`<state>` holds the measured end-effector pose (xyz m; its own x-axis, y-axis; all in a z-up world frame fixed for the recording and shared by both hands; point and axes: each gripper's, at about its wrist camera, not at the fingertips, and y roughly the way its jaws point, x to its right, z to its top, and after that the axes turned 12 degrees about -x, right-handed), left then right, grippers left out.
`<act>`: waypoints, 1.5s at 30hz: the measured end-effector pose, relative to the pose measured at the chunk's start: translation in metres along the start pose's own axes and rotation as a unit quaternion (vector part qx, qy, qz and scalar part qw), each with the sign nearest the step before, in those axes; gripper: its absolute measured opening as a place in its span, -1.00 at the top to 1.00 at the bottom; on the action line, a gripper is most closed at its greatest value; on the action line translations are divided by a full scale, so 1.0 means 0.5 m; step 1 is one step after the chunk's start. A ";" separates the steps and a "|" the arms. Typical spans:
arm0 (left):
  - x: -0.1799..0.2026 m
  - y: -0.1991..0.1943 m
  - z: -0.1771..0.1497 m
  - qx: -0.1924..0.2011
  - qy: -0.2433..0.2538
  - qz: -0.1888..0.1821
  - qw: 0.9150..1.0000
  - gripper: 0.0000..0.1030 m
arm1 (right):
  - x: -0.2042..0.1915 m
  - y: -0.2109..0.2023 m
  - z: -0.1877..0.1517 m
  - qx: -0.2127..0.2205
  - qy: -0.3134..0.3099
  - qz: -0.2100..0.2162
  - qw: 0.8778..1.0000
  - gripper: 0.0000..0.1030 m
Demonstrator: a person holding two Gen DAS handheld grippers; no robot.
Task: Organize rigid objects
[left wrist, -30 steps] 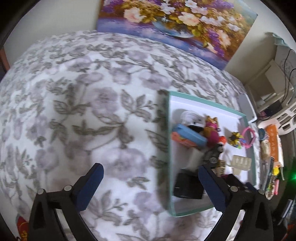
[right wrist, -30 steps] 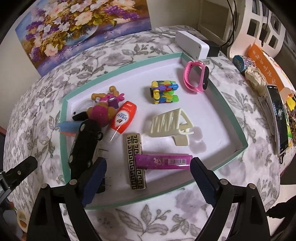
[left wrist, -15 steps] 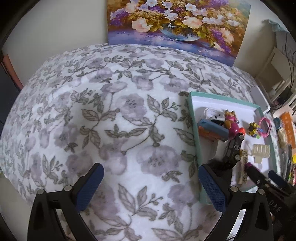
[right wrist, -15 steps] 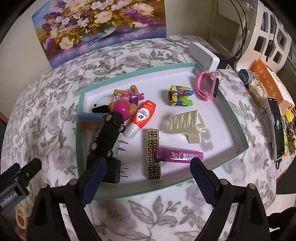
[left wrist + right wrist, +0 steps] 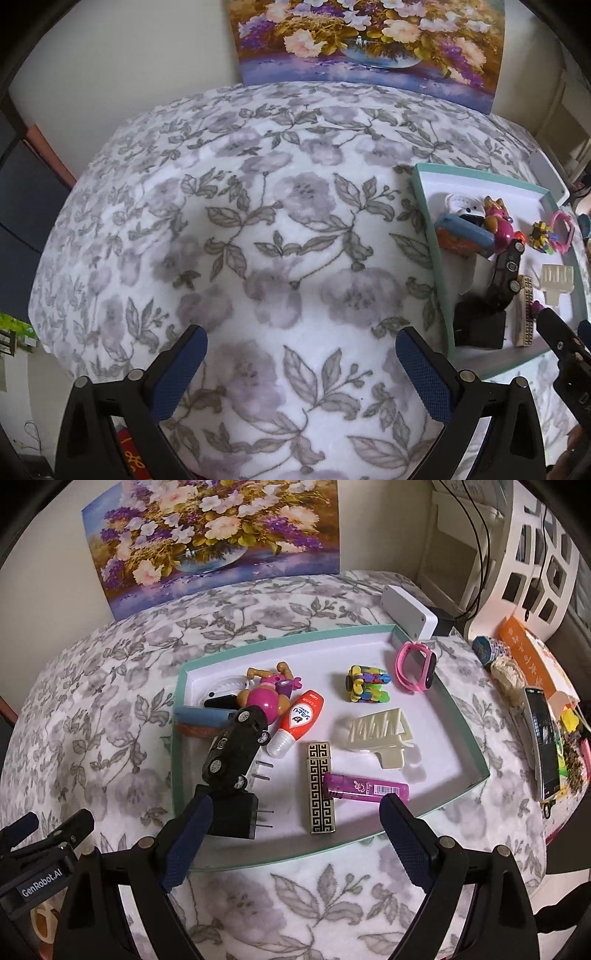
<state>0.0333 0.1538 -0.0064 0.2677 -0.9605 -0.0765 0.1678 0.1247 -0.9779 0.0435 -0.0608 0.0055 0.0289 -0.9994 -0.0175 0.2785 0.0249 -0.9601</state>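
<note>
A teal-rimmed white tray (image 5: pixel 476 771) (image 5: pixel 421 192) holds several small objects: a black toy car (image 5: pixel 236 746) (image 5: pixel 508 269) leaning on a black plug adapter (image 5: pixel 236 818) (image 5: pixel 478 328), a pink doll (image 5: pixel 267 698), a red-and-white tube (image 5: pixel 297 722), a gold-patterned lighter (image 5: pixel 319 786), a purple lighter (image 5: pixel 365 787), a cream hair clip (image 5: pixel 380 734), a multicoloured block toy (image 5: pixel 365 683) and a pink watch (image 5: pixel 415 666). My right gripper (image 5: pixel 291 834) hangs open at the tray's near edge, empty. My left gripper (image 5: pixel 301 369) is open over bare floral cloth, left of the tray.
A flower painting (image 5: pixel 210 531) leans on the back wall. A white box (image 5: pixel 408 611) sits behind the tray. To the right lie a phone (image 5: pixel 545 744), an orange box (image 5: pixel 532 653) and a white shelf unit (image 5: pixel 524 565). The floral tablecloth (image 5: pixel 258 236) stretches left.
Both grippers have drawn back from the tray toward the near table edge. The left one has swung left over bare cloth, so the tray now sits at its far right.
</note>
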 end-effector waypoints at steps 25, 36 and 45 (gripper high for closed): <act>-0.042 -0.038 -0.028 0.033 -0.014 -0.006 0.999 -1.00 | -0.051 -0.016 -0.024 0.018 -0.035 -0.012 0.999 -0.79; -0.056 -0.030 -0.025 0.021 -0.025 -0.008 0.999 -1.00 | -0.059 -0.009 -0.023 0.012 -0.041 -0.009 0.999 -0.79; -0.055 -0.005 -0.024 -0.009 -0.022 -0.005 1.000 -1.00 | -0.061 -0.006 -0.024 0.011 -0.042 -0.011 0.999 -0.79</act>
<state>0.0141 0.1769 -0.0040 0.3067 -0.9500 -0.0579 0.1536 0.1095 -0.9821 0.0303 -0.0309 0.0057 0.1022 -0.9944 0.0269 0.3009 0.0051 -0.9536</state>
